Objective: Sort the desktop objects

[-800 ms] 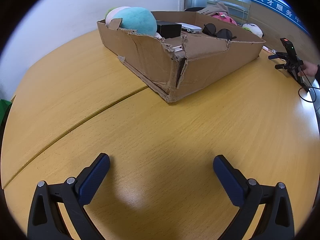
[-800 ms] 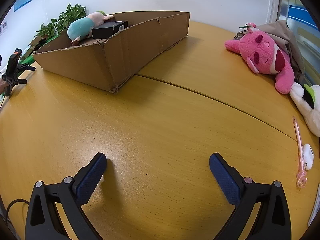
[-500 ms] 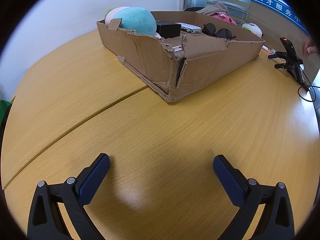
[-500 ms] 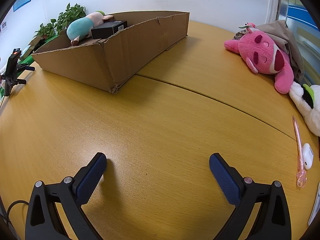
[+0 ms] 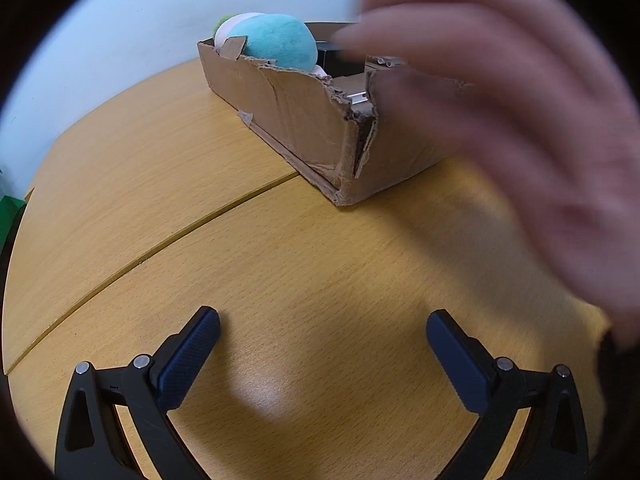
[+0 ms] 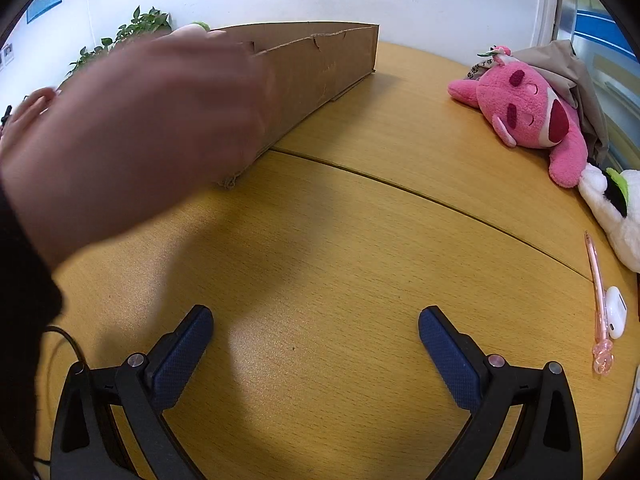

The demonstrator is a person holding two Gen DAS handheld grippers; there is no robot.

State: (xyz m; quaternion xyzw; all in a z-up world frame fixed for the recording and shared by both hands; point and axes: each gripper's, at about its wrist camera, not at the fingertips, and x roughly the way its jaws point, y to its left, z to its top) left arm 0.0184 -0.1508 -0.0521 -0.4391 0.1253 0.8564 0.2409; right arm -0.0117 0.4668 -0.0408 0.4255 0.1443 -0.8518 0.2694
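Observation:
A torn cardboard box (image 5: 296, 120) stands on the wooden table, with a teal plush (image 5: 276, 42) in its far end. My left gripper (image 5: 323, 330) is open over bare table in front of it. In the right wrist view the same box (image 6: 320, 64) lies at the upper left, and my right gripper (image 6: 316, 326) is open with nothing between its fingers. A pink plush (image 6: 528, 108), a white plush (image 6: 616, 208), a pink pen (image 6: 598, 300) and a white earbud case (image 6: 615, 312) lie at the right. A blurred hand (image 5: 500, 120) hides much of the box.
The hand (image 6: 132, 136) with a dark sleeve crosses the left side of the right wrist view. A seam (image 5: 160, 246) runs across the table. A green plant (image 6: 132, 32) stands behind the box. A beige cloth (image 6: 576, 76) lies behind the pink plush.
A person's hand has swept in close before both cameras, covering the box's right part and the small tripod. Both grippers stay in place and open.

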